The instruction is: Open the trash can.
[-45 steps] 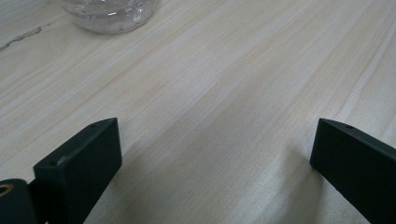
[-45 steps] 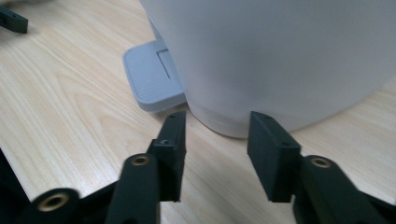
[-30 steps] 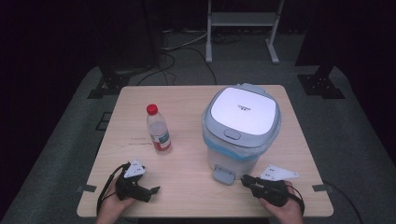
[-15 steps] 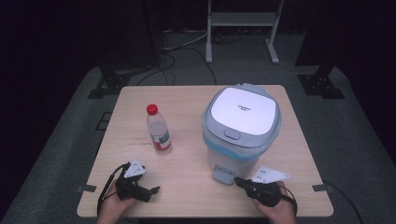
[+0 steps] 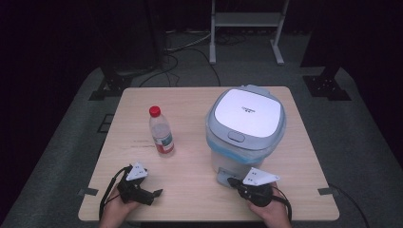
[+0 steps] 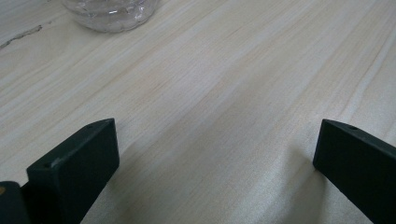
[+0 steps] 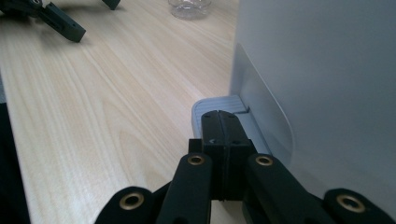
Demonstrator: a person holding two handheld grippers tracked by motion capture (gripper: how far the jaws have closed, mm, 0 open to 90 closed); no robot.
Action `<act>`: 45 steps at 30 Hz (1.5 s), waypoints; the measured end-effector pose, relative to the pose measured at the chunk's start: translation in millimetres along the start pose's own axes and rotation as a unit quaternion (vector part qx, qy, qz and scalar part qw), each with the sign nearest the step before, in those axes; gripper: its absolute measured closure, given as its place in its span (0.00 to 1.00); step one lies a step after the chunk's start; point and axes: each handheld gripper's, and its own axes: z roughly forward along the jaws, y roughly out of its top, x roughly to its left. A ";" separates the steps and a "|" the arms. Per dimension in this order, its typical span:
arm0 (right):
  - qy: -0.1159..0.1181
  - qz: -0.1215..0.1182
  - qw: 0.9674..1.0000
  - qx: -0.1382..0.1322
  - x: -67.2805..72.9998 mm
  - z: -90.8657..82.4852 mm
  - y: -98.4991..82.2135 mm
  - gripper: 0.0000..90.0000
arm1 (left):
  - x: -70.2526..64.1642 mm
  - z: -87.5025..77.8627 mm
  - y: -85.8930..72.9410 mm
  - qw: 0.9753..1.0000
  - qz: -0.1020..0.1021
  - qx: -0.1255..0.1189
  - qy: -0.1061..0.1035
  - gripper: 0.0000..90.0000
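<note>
Since a second ago, has brought the right gripper (image 5: 231, 181) in along the near table (image 5: 190, 204) edge, from well off the bin's (image 5: 247, 118) near-right corner to its front foot. Now holds it with jaws pressed fully together, gripping nothing, tips over the grey pedal (image 7: 212, 105) that juts from the bin's base toward the person. Cannot tell from the right gripper view whether resting on the pedal or just above it. Shows the lid (image 5: 244, 111) shut and flat, so no press has taken effect yet.

Has left the left gripper (image 5: 154, 194) where it was, well to the left of the bin near the table's front edge, lying low on the wood with jaws spread wide and nothing between them. Likewise the bottle (image 5: 161, 133): upright, red cap on, left of the bin and beyond the left gripper, untouched.

Reads as lining up to push the pedal down with the closed tips and raise the lid, probably to bin the bottle. Calls next for a firm downward press, centred, since the pedal is narrow and the tips could slip off.
</note>
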 end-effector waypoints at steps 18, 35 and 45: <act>-0.012 -0.014 1.000 -0.005 4.0 14.3 1.1 0.99 | 0.1 0.0 0.0 1.000 0.000 0.000 0.000 0.00; -0.003 -0.016 0.999 -0.028 -1.1 15.9 -9.0 0.99 | -0.1 0.3 0.1 1.000 -0.001 -0.001 0.002 0.00; -0.004 -0.014 1.000 -0.017 -0.1 17.3 -8.5 0.99 | -0.1 0.5 0.3 1.000 -0.001 -0.001 0.002 0.00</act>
